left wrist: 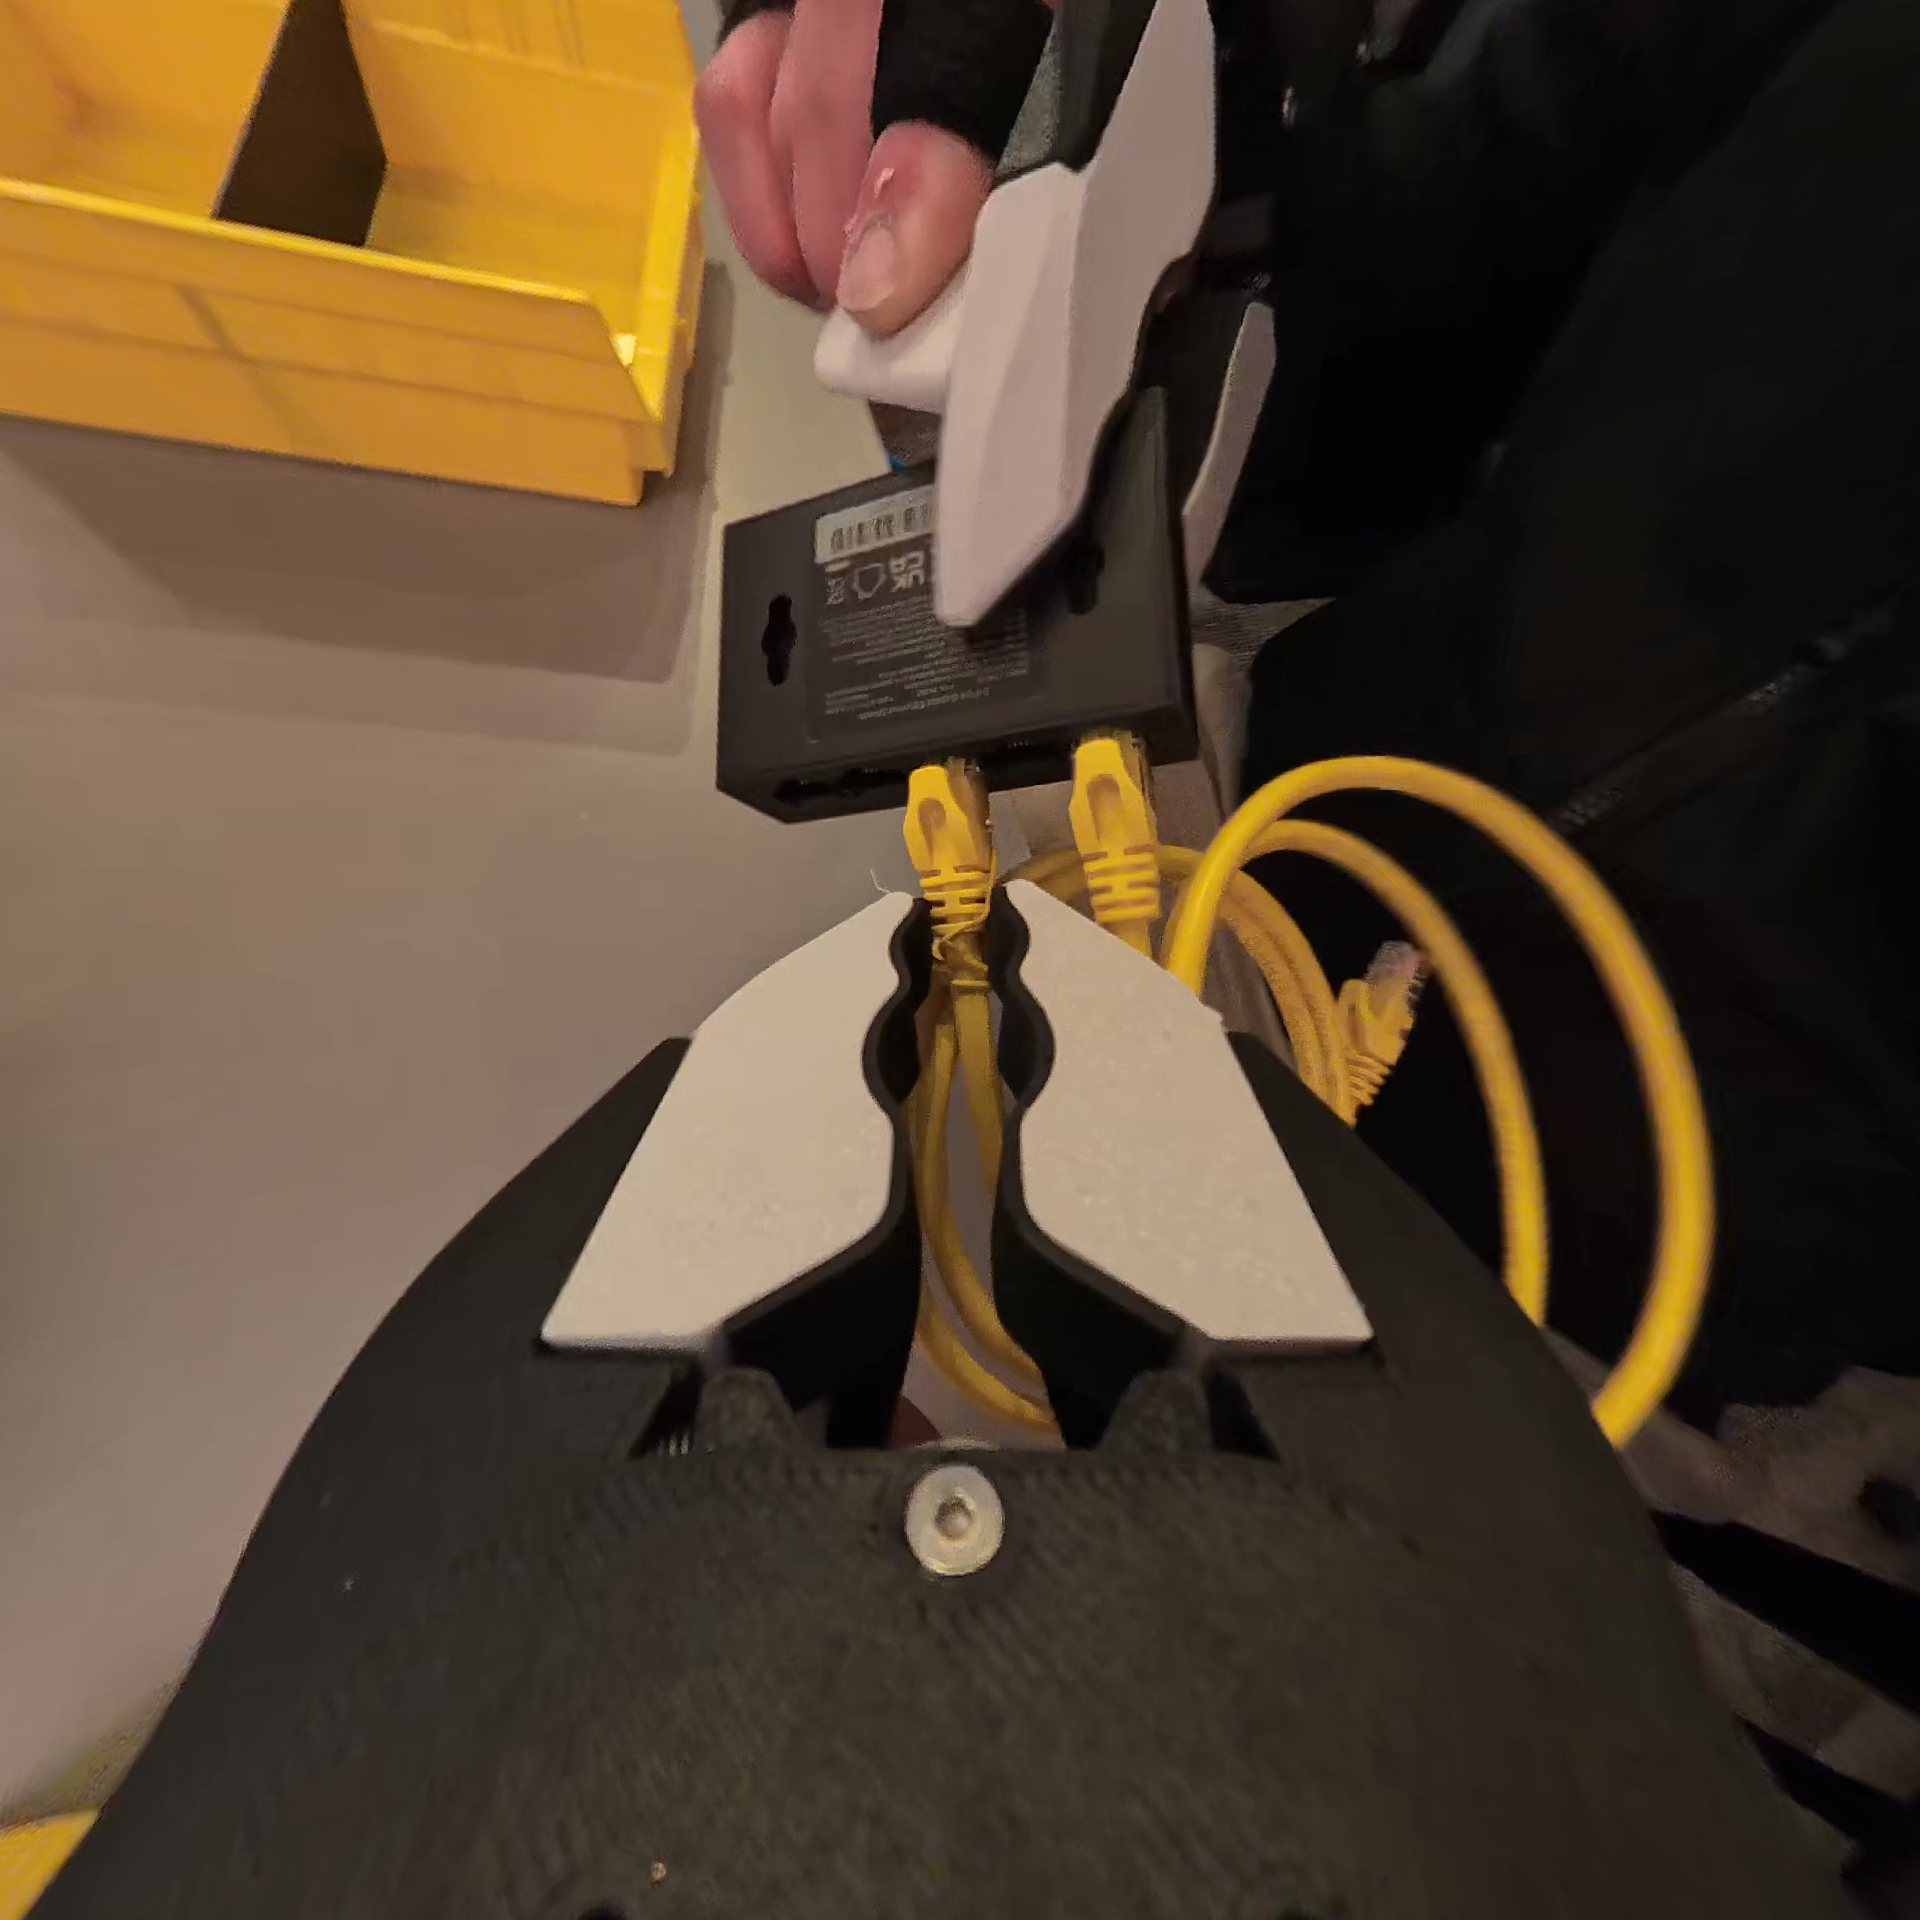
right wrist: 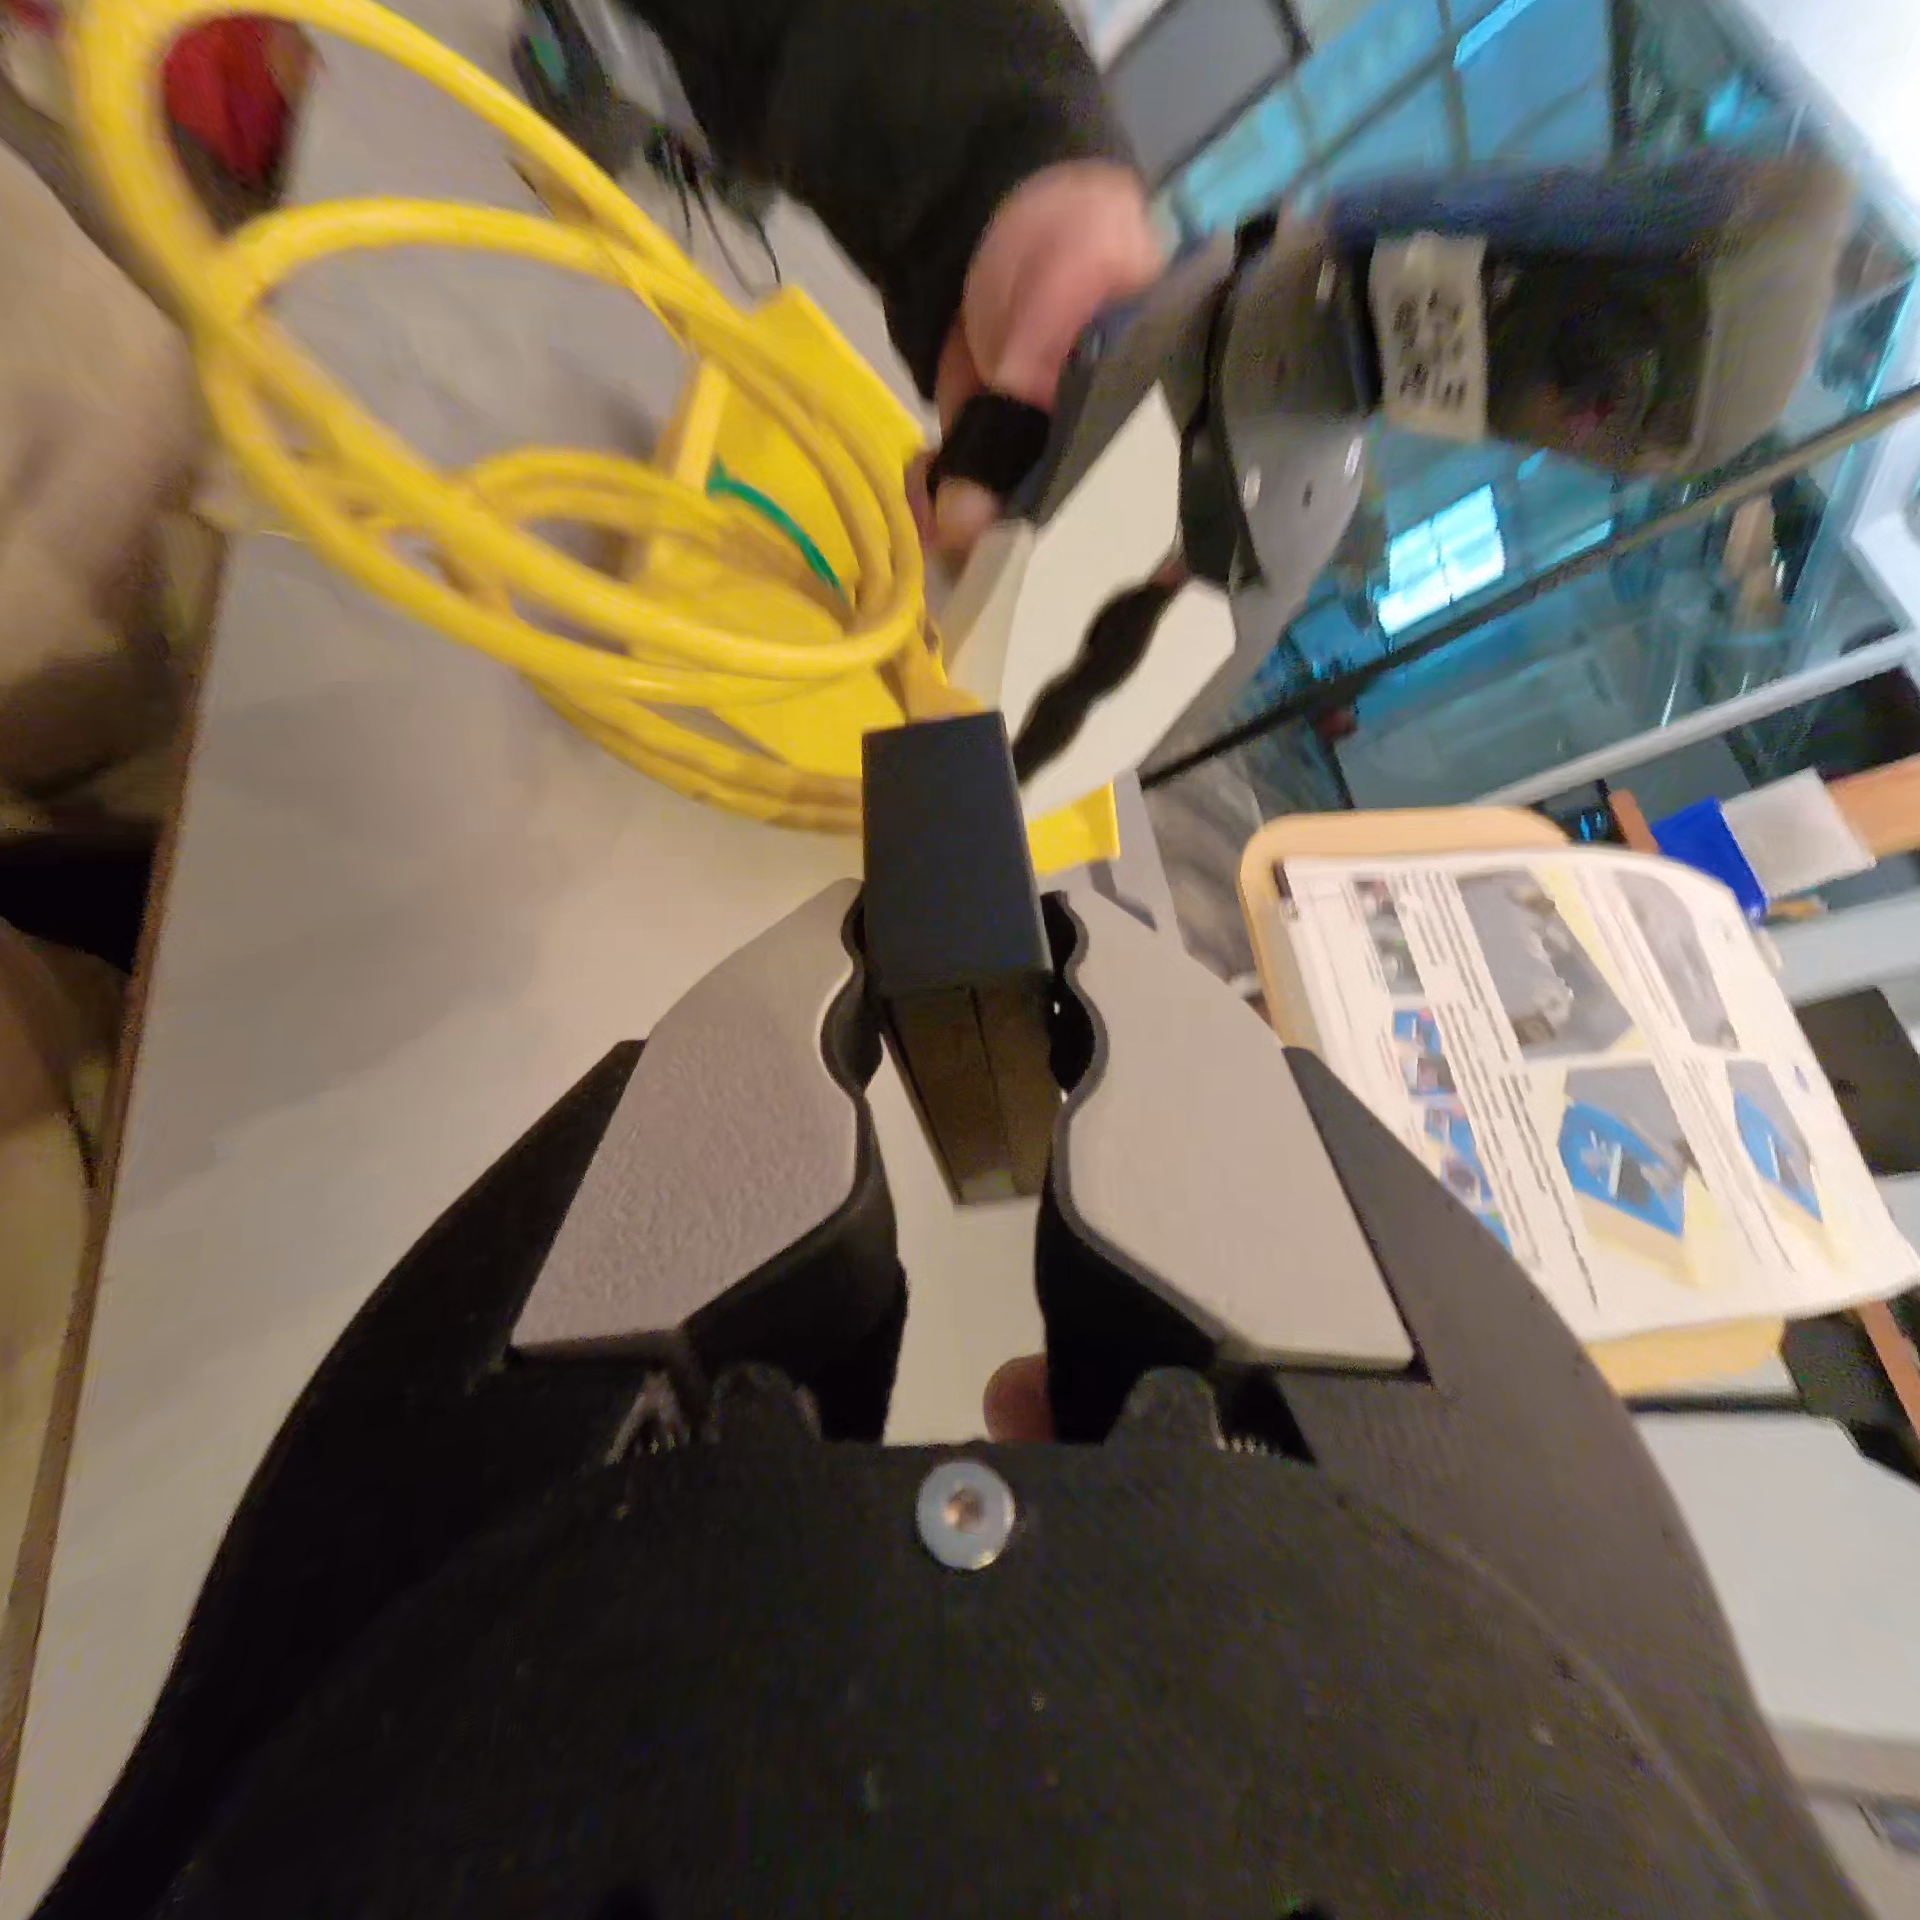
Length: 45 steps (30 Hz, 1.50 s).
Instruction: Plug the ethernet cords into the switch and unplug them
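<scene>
left gripper [left wrist: 958, 940] pinches a yellow cord [left wrist: 951, 842]; right gripper [right wrist: 956, 971] clamps the switch [right wrist: 951, 862], its ports hidden.

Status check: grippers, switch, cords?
Left gripper shut on left cord. Right gripper shut on switch. Two cords plugged in; nothing in the way.

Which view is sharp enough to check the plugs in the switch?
Left wrist view: the switch, both seated yellow plugs and the left gripper are fairly sharp; only the yellow bin smears. Right wrist view: motion blur softens the cable coil and background; plugs hidden behind the switch.
</scene>
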Each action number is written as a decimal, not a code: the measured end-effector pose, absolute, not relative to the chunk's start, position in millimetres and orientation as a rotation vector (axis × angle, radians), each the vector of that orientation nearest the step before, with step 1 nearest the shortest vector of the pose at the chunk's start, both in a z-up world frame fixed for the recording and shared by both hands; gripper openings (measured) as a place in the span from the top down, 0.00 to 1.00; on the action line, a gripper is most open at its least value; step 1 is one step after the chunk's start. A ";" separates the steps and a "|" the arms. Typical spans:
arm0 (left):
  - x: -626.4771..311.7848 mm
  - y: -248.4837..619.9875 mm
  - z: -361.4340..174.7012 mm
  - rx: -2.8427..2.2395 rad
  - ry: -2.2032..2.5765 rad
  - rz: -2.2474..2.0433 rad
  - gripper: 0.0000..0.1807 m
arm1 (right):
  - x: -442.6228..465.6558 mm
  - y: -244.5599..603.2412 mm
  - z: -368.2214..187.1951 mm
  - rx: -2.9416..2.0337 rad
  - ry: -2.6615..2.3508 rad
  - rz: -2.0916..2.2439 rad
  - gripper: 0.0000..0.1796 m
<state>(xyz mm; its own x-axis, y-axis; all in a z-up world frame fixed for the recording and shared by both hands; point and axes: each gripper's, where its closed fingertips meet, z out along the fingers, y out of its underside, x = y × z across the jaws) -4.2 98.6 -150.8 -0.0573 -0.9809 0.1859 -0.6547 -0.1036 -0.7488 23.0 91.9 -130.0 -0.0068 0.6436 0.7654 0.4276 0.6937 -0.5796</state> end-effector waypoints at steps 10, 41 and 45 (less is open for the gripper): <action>1.8 96.2 -156.3 -1.967 1.631 -0.905 0.95 | 37.5 129.1 -149.9 -1.120 -1.670 -0.097 0.68; 10.9 107.2 -150.3 -2.121 1.394 -1.007 0.95 | 37.1 158.4 -166.0 -1.083 -1.634 -0.422 0.82; 13.0 109.0 -147.9 -2.071 1.377 -1.028 0.94 | 39.1 160.0 -165.0 -1.103 -1.615 -0.384 0.84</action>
<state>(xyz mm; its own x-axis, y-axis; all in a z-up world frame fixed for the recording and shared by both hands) 13.0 109.0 -147.9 0.2250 -0.9148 0.3355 -0.5821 -0.4024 -0.7066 39.1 160.0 -165.0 0.0219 0.4565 0.8894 0.8077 0.5162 -0.2849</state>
